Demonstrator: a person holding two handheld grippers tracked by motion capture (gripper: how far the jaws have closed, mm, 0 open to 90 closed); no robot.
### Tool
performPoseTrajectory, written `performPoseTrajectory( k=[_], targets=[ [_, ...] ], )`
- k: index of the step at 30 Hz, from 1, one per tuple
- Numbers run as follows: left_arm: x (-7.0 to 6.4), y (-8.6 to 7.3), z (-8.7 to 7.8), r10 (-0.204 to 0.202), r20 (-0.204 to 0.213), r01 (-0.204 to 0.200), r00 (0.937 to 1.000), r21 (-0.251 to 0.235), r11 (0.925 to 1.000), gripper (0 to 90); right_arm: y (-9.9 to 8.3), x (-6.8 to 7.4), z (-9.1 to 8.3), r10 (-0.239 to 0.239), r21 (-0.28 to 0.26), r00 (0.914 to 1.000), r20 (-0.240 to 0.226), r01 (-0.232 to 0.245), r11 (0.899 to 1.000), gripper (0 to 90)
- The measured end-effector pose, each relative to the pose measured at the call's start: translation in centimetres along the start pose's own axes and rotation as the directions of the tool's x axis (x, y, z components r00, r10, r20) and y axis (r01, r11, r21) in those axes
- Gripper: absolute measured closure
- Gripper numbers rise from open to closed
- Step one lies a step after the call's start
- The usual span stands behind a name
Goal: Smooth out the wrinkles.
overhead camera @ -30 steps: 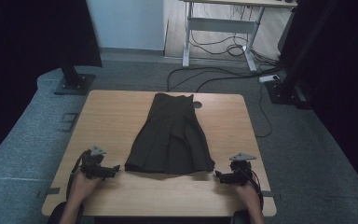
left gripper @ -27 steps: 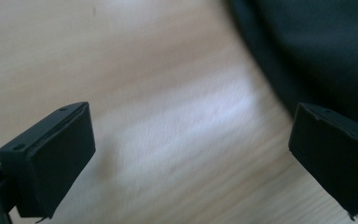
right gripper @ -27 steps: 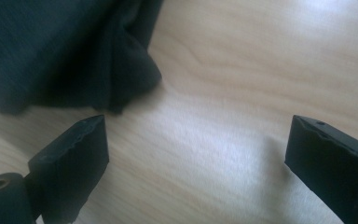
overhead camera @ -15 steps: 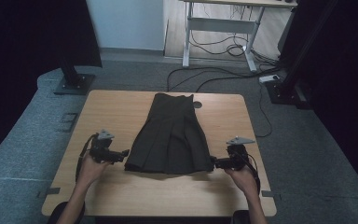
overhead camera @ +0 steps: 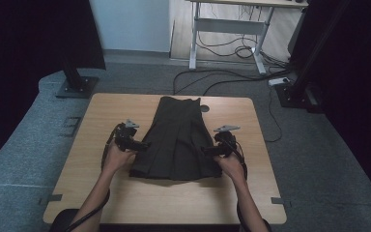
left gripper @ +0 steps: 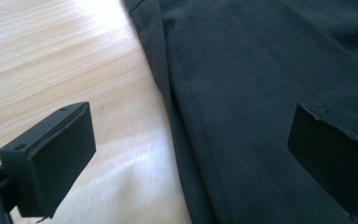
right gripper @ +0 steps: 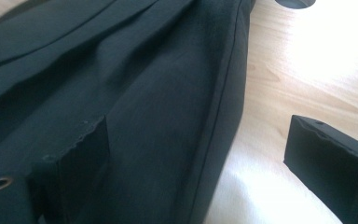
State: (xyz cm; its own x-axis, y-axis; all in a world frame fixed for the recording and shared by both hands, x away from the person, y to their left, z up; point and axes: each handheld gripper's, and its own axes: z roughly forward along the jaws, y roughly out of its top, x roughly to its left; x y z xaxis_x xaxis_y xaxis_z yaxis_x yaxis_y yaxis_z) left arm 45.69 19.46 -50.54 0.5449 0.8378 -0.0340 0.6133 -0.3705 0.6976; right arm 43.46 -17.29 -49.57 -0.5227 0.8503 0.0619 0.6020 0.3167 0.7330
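A dark pleated skirt (overhead camera: 178,140) lies flat on the wooden table (overhead camera: 101,121), narrow waist away from me and wide hem toward me. My left gripper (overhead camera: 142,144) is open at the skirt's left edge; in the left gripper view one jaw hangs over bare wood and the other over the dark cloth (left gripper: 261,70). My right gripper (overhead camera: 207,150) is open at the skirt's right edge, straddling the seam (right gripper: 223,107) in the same way. Neither pair of jaws has closed on the fabric.
A round cable hole (overhead camera: 204,108) sits in the table just right of the waistband. Beyond the table are stand bases (overhead camera: 75,87), floor cables (overhead camera: 222,77) and a desk frame (overhead camera: 227,29). Bare wood lies along the front of the table.
Both hands have come forward from the table's front corners and inward, bringing the grippers to the skirt's left and right edges. The skirt has not moved.
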Motion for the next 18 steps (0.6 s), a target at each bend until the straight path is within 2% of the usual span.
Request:
performPoseTrajectory(
  k=[1,2,4,6,7,9,10,11,12,13,18],
  targets=[
    [0.0,0.0,0.0,0.000,0.000,0.000,1.0000,0.000,1.0000,1.4,0.2,0.0,0.5,-0.002,0.003,0.9999,0.011,0.002,1.000,7.2],
    [0.0,0.1,0.6,-0.007,-0.007,0.007,1.0000,0.005,1.0000,1.4,0.2,0.0,0.5,-0.002,0.003,0.9999,0.011,0.002,1.000,7.2],
    [0.1,-0.2,2.3,-0.008,-0.036,0.009,0.9993,0.043,0.9990,3.2,0.4,-0.2,2.1,-0.008,0.032,0.9988,0.048,0.007,0.999,8.3],
    [-0.1,-0.8,3.2,0.014,-0.054,-0.010,0.9985,0.081,0.9966,4.4,0.1,-0.5,3.1,-0.017,0.064,0.9975,0.068,0.013,0.998,8.8],
    [-0.2,-1.2,3.5,0.014,-0.046,-0.010,0.9988,0.083,0.9965,4.5,-0.1,-0.5,3.5,-0.023,0.083,0.9969,0.075,0.016,0.996,9.3],
    [0.0,-1.6,3.4,-0.054,-0.012,0.055,0.9985,0.086,0.9948,7.4,-0.9,-0.5,4.1,-0.041,0.121,0.9953,0.088,0.030,0.992,10.4],
    [-0.1,-1.6,3.2,-0.048,-0.013,0.049,0.9988,0.093,0.9944,8.3,-1.4,-0.5,4.4,-0.054,0.148,0.9943,0.092,0.040,0.988,9.2],
    [-0.1,-1.6,3.2,-0.048,-0.013,0.049,0.9988,0.093,0.9944,9.1,-1.4,-0.5,4.4,-0.054,0.148,0.9943,0.092,0.040,0.988,9.2],
    [-0.4,-1.8,2.9,-0.044,-0.008,0.045,0.9990,0.105,0.9935,10.5,-2.2,-0.7,4.4,0.006,0.119,0.9969,0.079,-0.016,0.993,8.9],
    [-0.5,-2.0,2.7,-0.039,-0.004,0.040,0.9992,0.107,0.9935,10.7,-2.6,-0.7,4.3,0.038,0.110,0.9971,0.065,-0.045,0.993,8.9],
    [-1.8,-4.0,1.1,-0.021,0.011,0.020,0.9997,0.085,0.9962,10.7,-4.4,0.7,2.7,0.006,0.090,0.9991,0.041,-0.010,0.996,9.4]
  ],
)
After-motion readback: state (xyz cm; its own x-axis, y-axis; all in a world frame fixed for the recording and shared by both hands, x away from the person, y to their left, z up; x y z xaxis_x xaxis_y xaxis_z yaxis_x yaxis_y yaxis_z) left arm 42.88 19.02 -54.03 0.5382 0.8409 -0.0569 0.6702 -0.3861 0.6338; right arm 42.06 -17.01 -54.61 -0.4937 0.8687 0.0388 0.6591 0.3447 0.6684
